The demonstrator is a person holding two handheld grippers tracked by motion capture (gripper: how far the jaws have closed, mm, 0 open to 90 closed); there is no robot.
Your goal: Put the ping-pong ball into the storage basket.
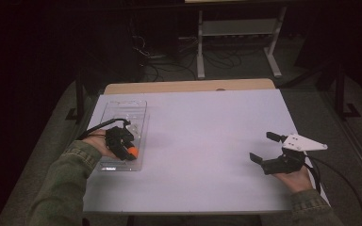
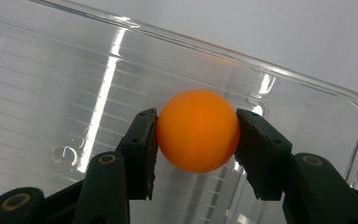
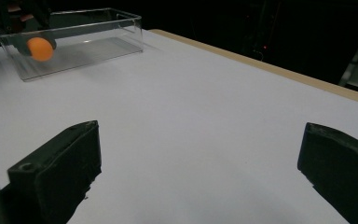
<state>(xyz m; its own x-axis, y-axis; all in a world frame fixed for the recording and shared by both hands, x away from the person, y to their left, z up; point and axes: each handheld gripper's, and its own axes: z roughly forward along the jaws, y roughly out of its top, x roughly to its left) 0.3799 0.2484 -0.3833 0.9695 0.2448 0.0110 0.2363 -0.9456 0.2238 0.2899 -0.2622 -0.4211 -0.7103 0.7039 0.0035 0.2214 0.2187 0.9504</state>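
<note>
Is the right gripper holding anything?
No, the right gripper stands open over the bare white table, with nothing between its jaws.

Hemmed in by clear bin walls (image 2: pixel 307 81) around left gripper (image 2: pixel 196 140); bare table (image 3: pixel 205 116) ahead of right gripper (image 3: pixel 200 163).

One orange ball (image 2: pixel 198 130). One clear plastic bin (image 1: pixel 122 109). Two claws, a left claw (image 2: pixel 196 154) and a right claw (image 3: pixel 200 175), one in each of the person's two hands. One white counter (image 1: pixel 202 136) carrying the lot.
</note>
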